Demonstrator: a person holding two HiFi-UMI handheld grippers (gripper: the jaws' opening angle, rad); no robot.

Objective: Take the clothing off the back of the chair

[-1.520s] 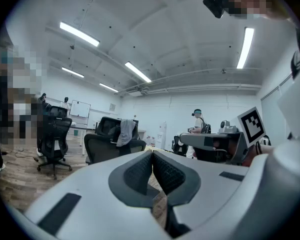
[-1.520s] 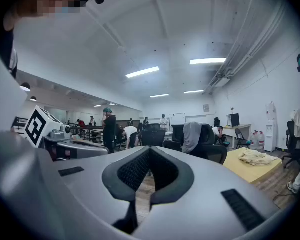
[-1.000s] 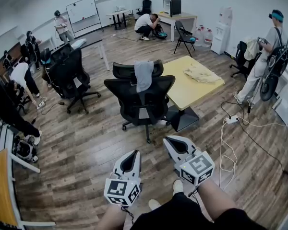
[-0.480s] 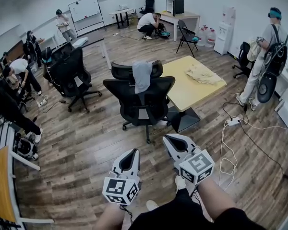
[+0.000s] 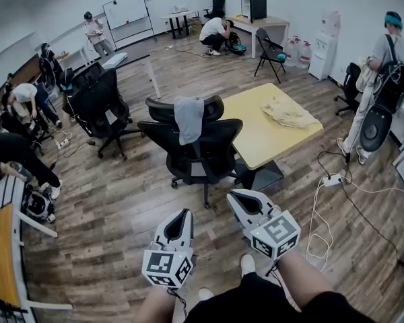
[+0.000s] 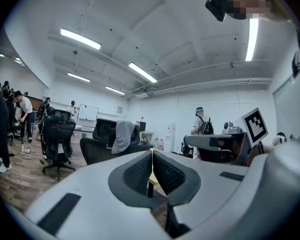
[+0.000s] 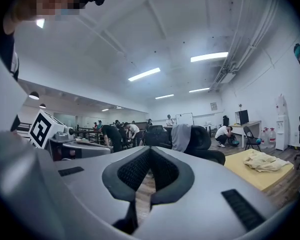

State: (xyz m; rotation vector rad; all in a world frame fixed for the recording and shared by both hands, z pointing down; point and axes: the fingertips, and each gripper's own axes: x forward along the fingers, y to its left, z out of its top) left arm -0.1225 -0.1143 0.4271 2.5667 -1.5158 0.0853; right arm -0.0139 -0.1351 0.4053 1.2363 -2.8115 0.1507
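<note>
Left gripper [image 5: 186,212] and right gripper [image 5: 233,196] have drawn nearer the black office chair [image 5: 209,147], grey garment [image 5: 188,118] draped over its top; gripper views show both jaws pressed together, empty, while the head view alone shows them short of the chair.

A plain mid-grey fabric garment [image 5: 188,118] hangs on a black mesh-backed office chair [image 5: 200,155]; the rectangular table top [image 5: 256,136] is pale yellow, and the crumpled cloth [image 5: 288,113] on it is cream; the plank floor [image 5: 108,214] is brown wood grain with darker streaks; the left gripper [image 5: 186,212] and right gripper [image 5: 233,196] are pale grey with black ribbed pads; their marker cubes [image 5: 276,234] show black squares on white; the small plastic power strip [image 5: 332,179] is white.
</note>
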